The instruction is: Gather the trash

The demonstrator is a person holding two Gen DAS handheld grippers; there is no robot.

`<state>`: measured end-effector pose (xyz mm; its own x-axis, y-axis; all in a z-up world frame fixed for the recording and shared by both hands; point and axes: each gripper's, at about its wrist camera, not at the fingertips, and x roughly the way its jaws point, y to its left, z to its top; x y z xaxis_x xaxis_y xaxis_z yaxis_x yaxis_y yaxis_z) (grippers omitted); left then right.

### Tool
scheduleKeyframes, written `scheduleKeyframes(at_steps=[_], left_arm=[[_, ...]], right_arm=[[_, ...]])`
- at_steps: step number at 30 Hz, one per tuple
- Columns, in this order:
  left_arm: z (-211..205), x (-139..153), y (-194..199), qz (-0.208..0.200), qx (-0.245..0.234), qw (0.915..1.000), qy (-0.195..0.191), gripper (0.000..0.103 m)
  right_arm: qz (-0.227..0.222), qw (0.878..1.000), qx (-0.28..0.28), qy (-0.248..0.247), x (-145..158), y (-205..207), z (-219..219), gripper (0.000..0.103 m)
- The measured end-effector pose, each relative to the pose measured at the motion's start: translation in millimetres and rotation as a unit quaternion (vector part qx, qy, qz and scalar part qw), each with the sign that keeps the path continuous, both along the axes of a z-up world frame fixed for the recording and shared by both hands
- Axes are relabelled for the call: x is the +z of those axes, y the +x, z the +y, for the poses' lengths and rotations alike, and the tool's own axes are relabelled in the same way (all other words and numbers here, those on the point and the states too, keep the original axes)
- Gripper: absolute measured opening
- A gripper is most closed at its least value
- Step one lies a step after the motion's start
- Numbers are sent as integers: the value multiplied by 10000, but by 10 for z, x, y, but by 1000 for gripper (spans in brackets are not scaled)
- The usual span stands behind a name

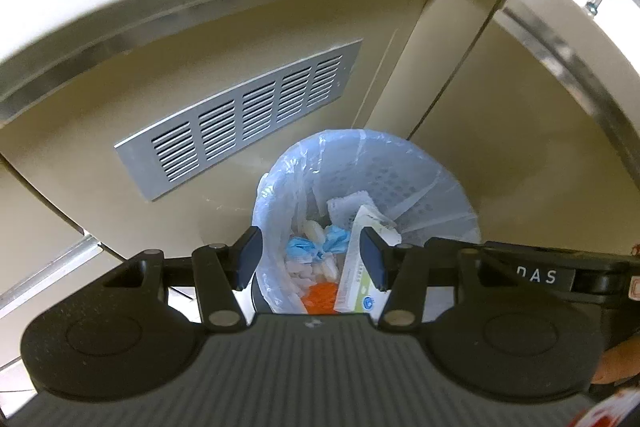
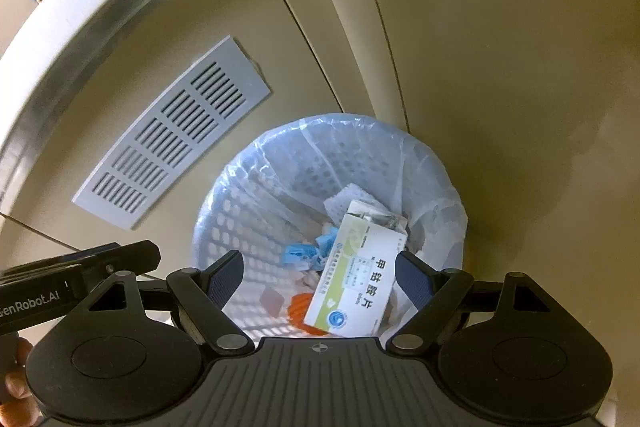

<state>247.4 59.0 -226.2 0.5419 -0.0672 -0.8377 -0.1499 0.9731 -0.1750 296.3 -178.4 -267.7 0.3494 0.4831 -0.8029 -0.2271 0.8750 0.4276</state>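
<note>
Right wrist: white-green box [image 2: 354, 281] in bin [image 2: 256, 187]

White-green box [image 2: 354, 279], blue liner [image 2: 424, 163], grey vent [image 1: 240, 119].

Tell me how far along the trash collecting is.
Done: the medicine box lies in the lined trash bin on blue wrappers and an orange scrap. In hand: nothing; left tongs and right tongs are open. No loose trash shows.
</note>
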Motion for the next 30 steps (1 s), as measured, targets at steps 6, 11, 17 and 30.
scheduleKeyframes(at_steps=[6, 11, 17, 30], left_arm=[[-8, 278, -142, -156, -86, 9998, -18, 50], [-39, 587, -339, -347, -203, 9991, 114, 50], [-98, 1016, -653, -636, -434, 9967, 241, 50], [-439, 1705, -1271, -1049, -476, 9920, 512, 51]], right_arm=[[-118, 9999, -92, 7, 273, -175, -31, 83], [-332, 9993, -153, 20, 638, -410, -62, 83], [-628, 9972, -418, 4, 1101, -785, -107, 83], [-1381, 9900, -124, -251, 1875, -1397, -263, 83]])
